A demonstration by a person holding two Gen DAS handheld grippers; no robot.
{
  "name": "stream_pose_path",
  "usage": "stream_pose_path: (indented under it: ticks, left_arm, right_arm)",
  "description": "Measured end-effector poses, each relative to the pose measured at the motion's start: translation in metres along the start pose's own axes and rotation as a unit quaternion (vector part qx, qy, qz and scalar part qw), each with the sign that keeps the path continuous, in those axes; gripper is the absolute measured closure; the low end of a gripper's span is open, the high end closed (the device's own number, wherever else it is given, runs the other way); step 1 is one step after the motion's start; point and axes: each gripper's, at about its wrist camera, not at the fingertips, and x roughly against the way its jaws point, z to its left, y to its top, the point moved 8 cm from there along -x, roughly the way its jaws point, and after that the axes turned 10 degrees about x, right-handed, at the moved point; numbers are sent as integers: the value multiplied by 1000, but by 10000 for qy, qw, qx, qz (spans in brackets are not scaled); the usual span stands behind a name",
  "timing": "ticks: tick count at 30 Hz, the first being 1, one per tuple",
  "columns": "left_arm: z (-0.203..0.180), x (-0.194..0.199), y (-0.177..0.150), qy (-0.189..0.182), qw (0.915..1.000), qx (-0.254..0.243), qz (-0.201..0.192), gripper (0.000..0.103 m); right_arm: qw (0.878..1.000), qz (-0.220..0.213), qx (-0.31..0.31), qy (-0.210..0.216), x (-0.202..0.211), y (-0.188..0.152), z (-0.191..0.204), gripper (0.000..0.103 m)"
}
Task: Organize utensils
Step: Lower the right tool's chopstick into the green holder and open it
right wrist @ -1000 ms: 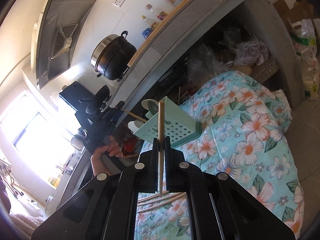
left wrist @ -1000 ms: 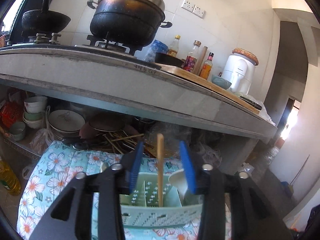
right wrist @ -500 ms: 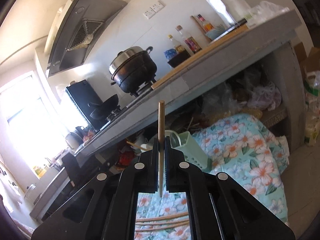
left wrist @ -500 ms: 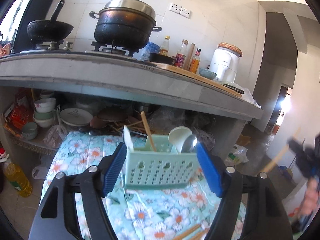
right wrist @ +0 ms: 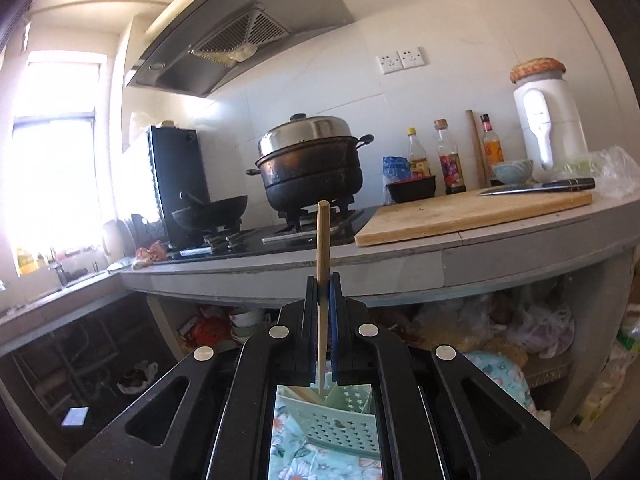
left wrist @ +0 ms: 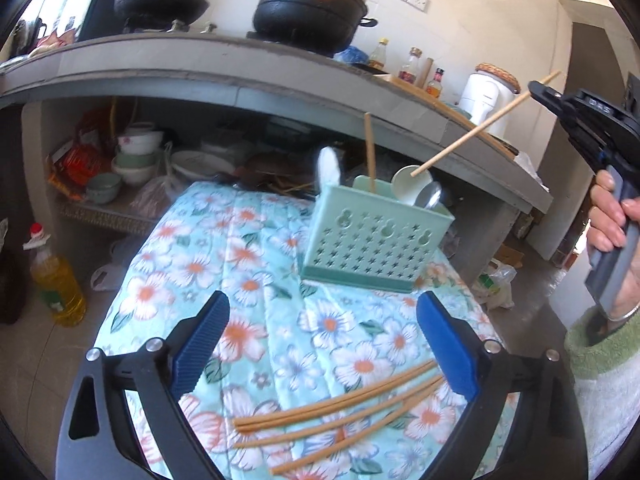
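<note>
A mint green utensil basket [left wrist: 376, 236] stands on the floral cloth [left wrist: 256, 264] and holds one chopstick [left wrist: 369, 152], a white spoon and a metal spoon. It shows under my right gripper [right wrist: 324, 412]. My right gripper [right wrist: 322, 284] is shut on a wooden chopstick [right wrist: 322, 236]; in the left wrist view that chopstick [left wrist: 480, 132] slants down over the basket's right side. My left gripper [left wrist: 322, 344] is open and empty, above several loose chopsticks [left wrist: 340, 412] on the cloth.
A concrete counter [left wrist: 280, 76] overhangs behind the basket, with a black pot [left wrist: 310, 8], wok, bottles and a white kettle [left wrist: 486, 96]. Bowls and plates [left wrist: 136, 156] fill the shelf below. An oil bottle [left wrist: 56, 280] stands on the floor at left.
My left gripper has pulled back from the basket and opened wide, bringing the loose chopsticks into view. My right gripper has carried its chopstick over the basket.
</note>
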Motion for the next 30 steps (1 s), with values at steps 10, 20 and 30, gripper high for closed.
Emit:
stream_pose_path:
  ticks: [10,20,30]
  left_arm:
    - [28,1,-19,401,9987,296,48,6]
    - [27,5,-17,477,9986,194,-80,6]
    - [20,7,-19,430,9982,387,-133,6]
  right_arm:
    - [9898,859,1115,-214,-60,-81,33,99]
    - [9948,698,680,-286,-17,-80,22,75]
    - [9962,776,-371,-153,58,-91,-8,57]
